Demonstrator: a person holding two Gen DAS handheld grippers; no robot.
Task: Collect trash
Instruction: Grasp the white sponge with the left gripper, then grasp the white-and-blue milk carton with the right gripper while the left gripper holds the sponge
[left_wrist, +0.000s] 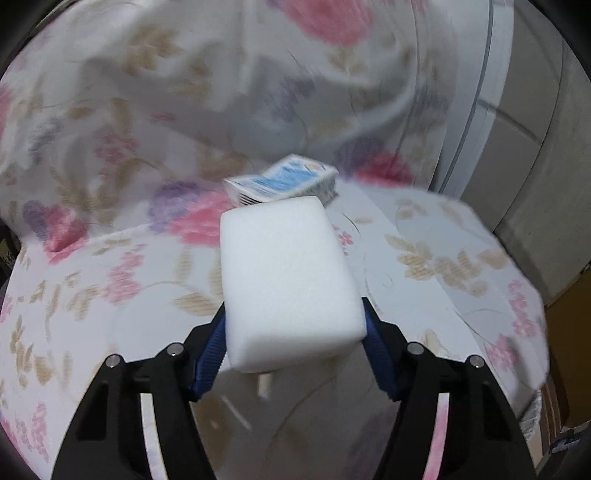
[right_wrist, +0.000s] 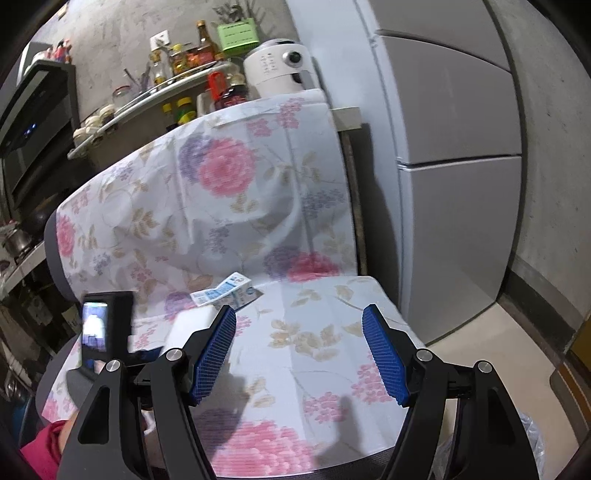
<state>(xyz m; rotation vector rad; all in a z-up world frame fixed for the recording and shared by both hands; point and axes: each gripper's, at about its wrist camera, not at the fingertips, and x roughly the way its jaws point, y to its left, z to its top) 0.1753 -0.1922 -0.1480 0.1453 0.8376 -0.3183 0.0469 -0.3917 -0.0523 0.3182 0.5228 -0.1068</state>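
Note:
My left gripper (left_wrist: 293, 325) is shut on a white foam block (left_wrist: 286, 284) and holds it just above a chair seat covered in floral cloth (left_wrist: 443, 266). A small blue and white carton (left_wrist: 282, 182) lies on the seat just beyond the block, against the backrest. In the right wrist view the carton (right_wrist: 223, 291) lies at the back of the seat, and the foam block (right_wrist: 190, 325) shows partly behind my left finger. My right gripper (right_wrist: 299, 350) is open and empty above the seat (right_wrist: 317, 343). The left gripper's body with its small screen (right_wrist: 99, 328) is at the left.
A grey fridge (right_wrist: 454, 147) stands right of the chair. Shelves with bottles and jars (right_wrist: 177, 74) and a white appliance (right_wrist: 277, 66) are behind the backrest. A bin lined with clear plastic (right_wrist: 532, 439) shows at the lower right, on the tiled floor (right_wrist: 491, 343).

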